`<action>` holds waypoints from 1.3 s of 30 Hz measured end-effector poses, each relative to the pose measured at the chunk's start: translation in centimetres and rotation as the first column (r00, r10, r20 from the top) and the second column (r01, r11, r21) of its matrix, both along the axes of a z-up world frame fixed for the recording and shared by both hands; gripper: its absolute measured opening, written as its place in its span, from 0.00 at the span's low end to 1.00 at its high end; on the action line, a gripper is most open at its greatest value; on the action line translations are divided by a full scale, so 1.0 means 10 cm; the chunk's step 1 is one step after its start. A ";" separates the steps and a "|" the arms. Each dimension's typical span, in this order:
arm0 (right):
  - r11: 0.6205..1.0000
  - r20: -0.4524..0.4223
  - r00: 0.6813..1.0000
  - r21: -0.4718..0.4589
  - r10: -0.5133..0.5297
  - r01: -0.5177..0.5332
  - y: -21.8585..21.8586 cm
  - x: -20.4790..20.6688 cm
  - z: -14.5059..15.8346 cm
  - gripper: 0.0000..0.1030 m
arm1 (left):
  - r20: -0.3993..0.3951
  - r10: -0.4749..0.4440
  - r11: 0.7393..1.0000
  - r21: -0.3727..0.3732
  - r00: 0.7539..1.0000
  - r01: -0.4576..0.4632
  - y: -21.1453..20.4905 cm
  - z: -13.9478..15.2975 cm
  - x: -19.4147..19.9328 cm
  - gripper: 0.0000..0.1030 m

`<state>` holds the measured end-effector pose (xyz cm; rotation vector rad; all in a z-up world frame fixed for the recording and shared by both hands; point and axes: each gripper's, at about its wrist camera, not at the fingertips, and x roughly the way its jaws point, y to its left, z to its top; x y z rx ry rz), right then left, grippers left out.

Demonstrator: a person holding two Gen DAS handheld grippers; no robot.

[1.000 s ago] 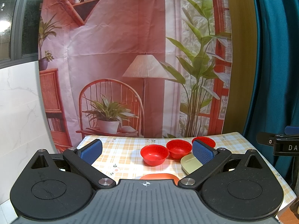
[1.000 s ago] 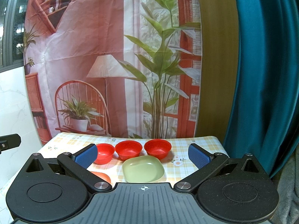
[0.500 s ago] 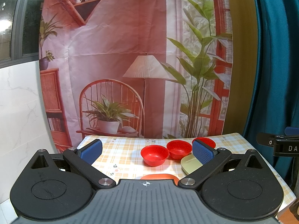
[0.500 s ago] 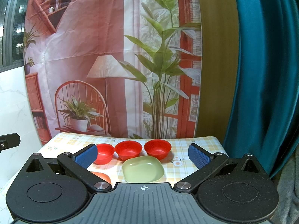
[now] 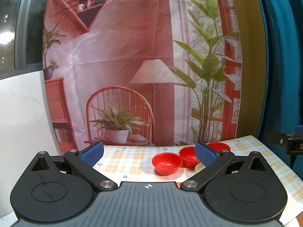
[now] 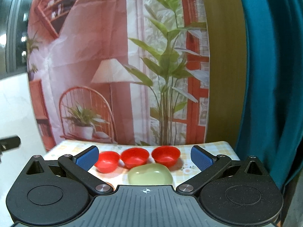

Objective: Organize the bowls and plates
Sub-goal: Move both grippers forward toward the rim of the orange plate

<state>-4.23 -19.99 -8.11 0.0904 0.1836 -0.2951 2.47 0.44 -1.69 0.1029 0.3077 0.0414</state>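
Three red bowls stand in a row on the checked tablecloth: left bowl (image 6: pixel 107 161), middle bowl (image 6: pixel 134 157), right bowl (image 6: pixel 165 155). A pale green plate (image 6: pixel 150 174) lies just in front of them. My right gripper (image 6: pixel 144 158) is open above the near table edge, facing the bowls and empty. My left gripper (image 5: pixel 149 152) is open and empty too. In the left wrist view the nearest red bowl (image 5: pixel 166 163) sits right of centre, a second (image 5: pixel 187 156) behind it, the third (image 5: pixel 220 146) and the green plate (image 5: pixel 199 168) partly hidden by the right finger.
The table (image 5: pixel 128 162) stands against a printed backdrop (image 5: pixel 132 66) with a teal curtain (image 6: pixel 269 75) at the right. A white wall (image 5: pixel 20 113) lies left. The other gripper's body (image 5: pixel 289 141) shows at the right edge.
Both views have shifted and blurred slightly: the bowls sit further right in the left view and lower, closer in the right view. An orange plate at the bottom is now almost hidden.
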 end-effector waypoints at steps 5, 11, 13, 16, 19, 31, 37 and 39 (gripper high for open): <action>0.999 -0.022 1.000 -0.045 0.007 -0.008 -0.02 0.27 -0.19 1.00 | -0.028 -0.012 1.000 -0.022 1.000 0.011 0.08 -0.24 0.21 1.00; 0.993 -0.021 0.999 -0.109 0.037 -0.039 -0.04 0.55 -0.42 1.00 | -0.074 0.009 1.000 -0.002 0.997 -0.009 0.17 -0.52 0.46 1.00; 0.990 -0.028 0.998 -0.126 0.055 -0.058 -0.03 0.64 -0.47 1.00 | -0.092 0.019 1.000 -0.007 0.996 -0.019 0.22 -0.61 0.54 1.00; 0.991 -0.062 0.996 -0.117 0.056 -0.063 -0.04 0.81 -0.53 1.00 | -0.109 0.022 0.998 -0.054 0.994 -0.028 0.33 -0.74 0.64 1.00; 0.994 -0.082 0.995 -0.078 0.064 -0.070 -0.08 0.93 -0.61 1.00 | -0.128 0.029 0.996 -0.083 0.991 -0.040 0.41 -0.84 0.74 1.00; 0.997 -0.178 0.984 -0.072 -0.010 -0.003 -0.01 1.24 -0.97 1.00 | -0.215 0.029 0.995 -0.083 0.976 -0.048 0.47 -1.20 1.02 0.99; 1.000 -0.242 0.970 0.029 0.001 0.006 -0.13 1.31 -1.22 1.00 | -0.271 0.018 0.996 -0.080 0.962 -0.041 0.47 -1.37 1.09 0.99; 0.997 -0.253 0.967 0.071 0.018 0.000 -0.19 1.31 -1.29 1.00 | -0.282 0.017 0.996 -0.084 0.959 -0.042 0.48 -1.41 1.11 0.99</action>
